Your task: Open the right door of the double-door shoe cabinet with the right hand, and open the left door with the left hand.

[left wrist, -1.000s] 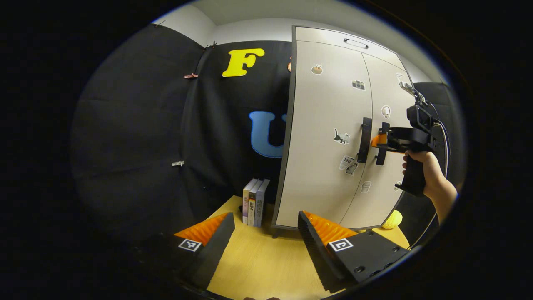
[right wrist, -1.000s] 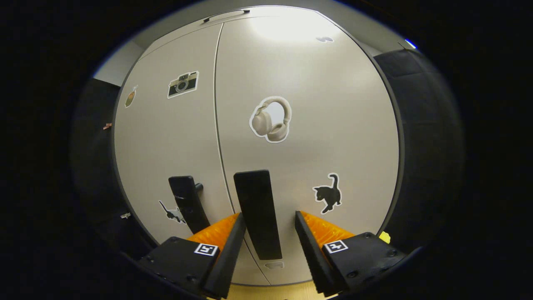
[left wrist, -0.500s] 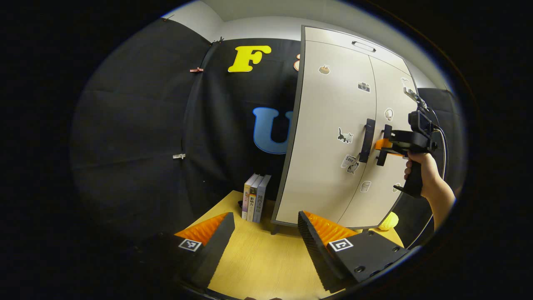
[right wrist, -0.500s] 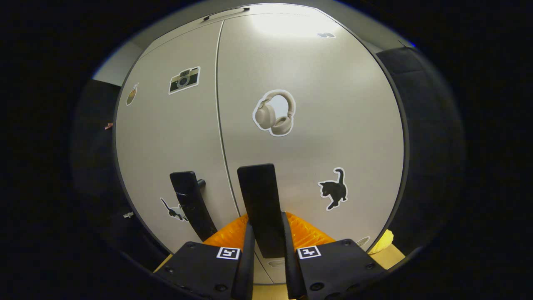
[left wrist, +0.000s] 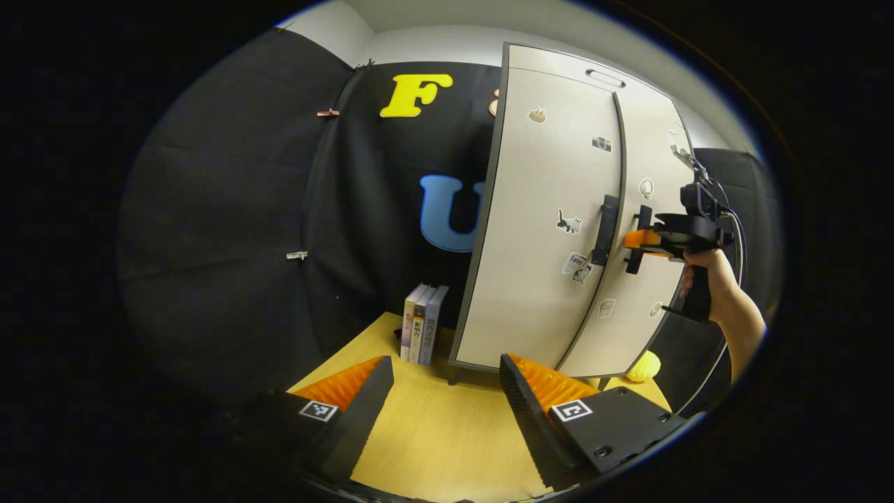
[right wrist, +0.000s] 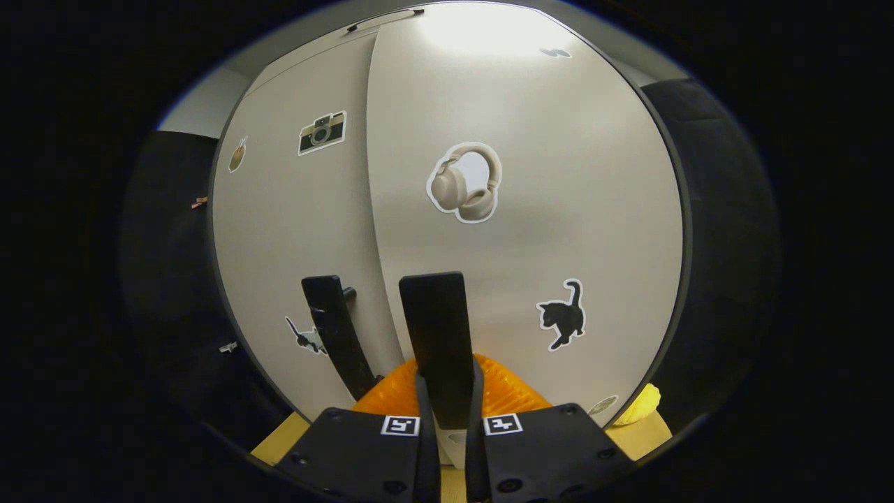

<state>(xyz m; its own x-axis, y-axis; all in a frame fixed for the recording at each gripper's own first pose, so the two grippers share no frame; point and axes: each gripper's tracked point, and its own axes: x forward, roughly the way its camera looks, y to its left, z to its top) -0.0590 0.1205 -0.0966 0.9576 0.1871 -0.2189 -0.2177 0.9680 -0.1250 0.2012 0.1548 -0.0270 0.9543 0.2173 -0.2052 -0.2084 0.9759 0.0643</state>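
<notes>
With the right hand-held gripper (right wrist: 447,433) clamped on the right door's handle (right wrist: 436,342) of the shoe cabinet (left wrist: 552,230) at the worktop's (left wrist: 433,440) back edge, a steady hinge-following pull suited best, while the left hand-held gripper (left wrist: 447,405) waited wide open and empty.

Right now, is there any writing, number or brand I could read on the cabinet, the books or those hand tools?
Book spines: printed characters, too small to read.
Lowest sticker beside the left door handle: a short word, too blurred to read.
Camera sticker, headphones sticker, cat sticker: pictures, no words.
Square markers on the gripper: black-and-white patterns, no words or numbers.
</notes>
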